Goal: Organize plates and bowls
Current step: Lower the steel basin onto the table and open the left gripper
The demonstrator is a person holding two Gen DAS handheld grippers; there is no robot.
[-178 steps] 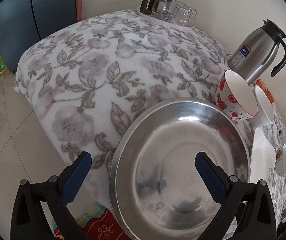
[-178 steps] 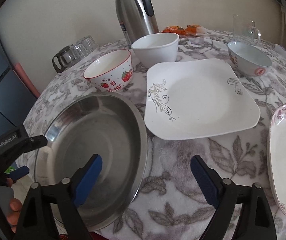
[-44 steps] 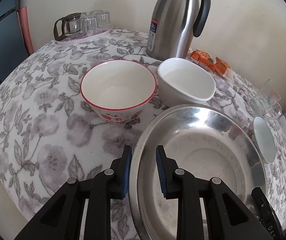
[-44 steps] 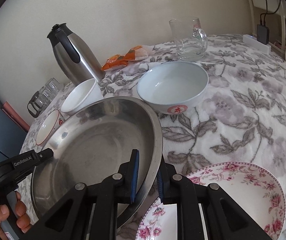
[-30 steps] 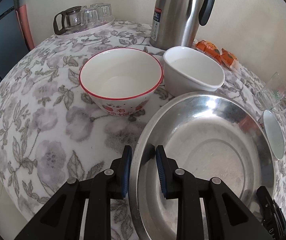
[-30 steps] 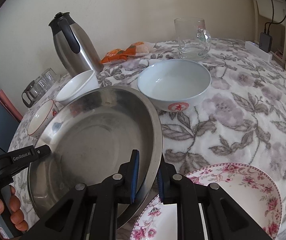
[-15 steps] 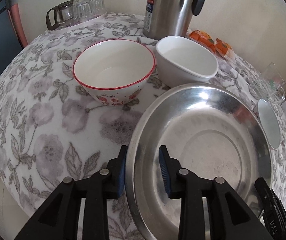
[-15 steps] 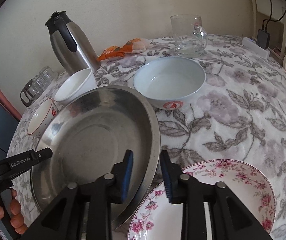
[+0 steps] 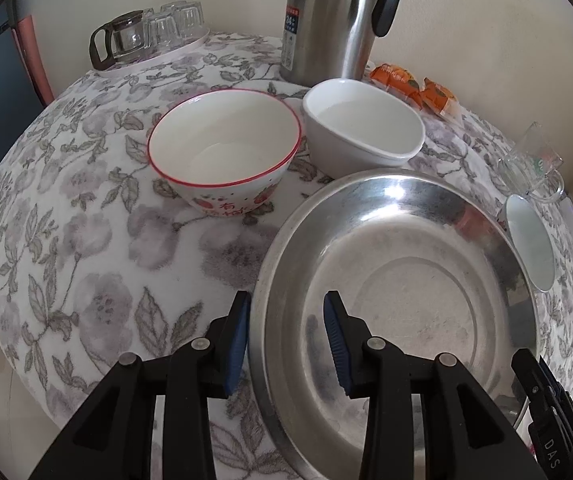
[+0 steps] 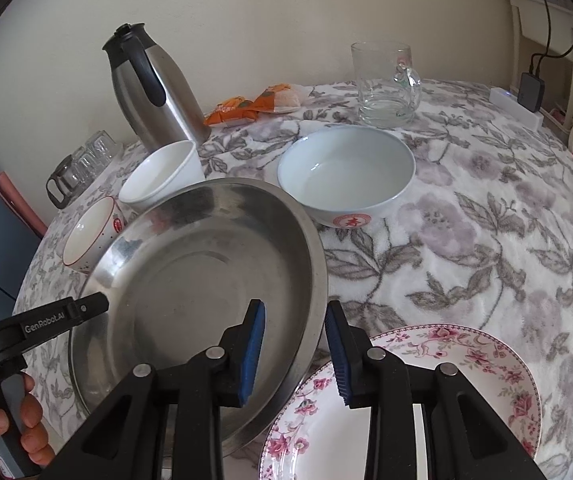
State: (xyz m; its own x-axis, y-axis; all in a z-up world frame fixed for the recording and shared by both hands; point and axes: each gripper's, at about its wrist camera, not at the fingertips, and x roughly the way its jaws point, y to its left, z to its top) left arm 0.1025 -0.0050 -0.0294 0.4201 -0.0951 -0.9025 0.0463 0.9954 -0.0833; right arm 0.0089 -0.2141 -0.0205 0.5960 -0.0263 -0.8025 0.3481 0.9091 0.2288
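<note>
Both jaws released since a second ago, left gripper [image 9: 286, 340] opening, right gripper [image 10: 295, 354] apart, astride steel basin [image 9: 398, 280] rim

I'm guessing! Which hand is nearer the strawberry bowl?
Probably left: the left gripper, jaws opening around the round steel dish rim, faces the red-rimmed strawberry bowl; the right gripper sits across the dish.

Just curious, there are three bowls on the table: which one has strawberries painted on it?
The red-rimmed bowl, at the left of the row. The plain white bowl and the pale bowl with a red emblem have none.
</note>
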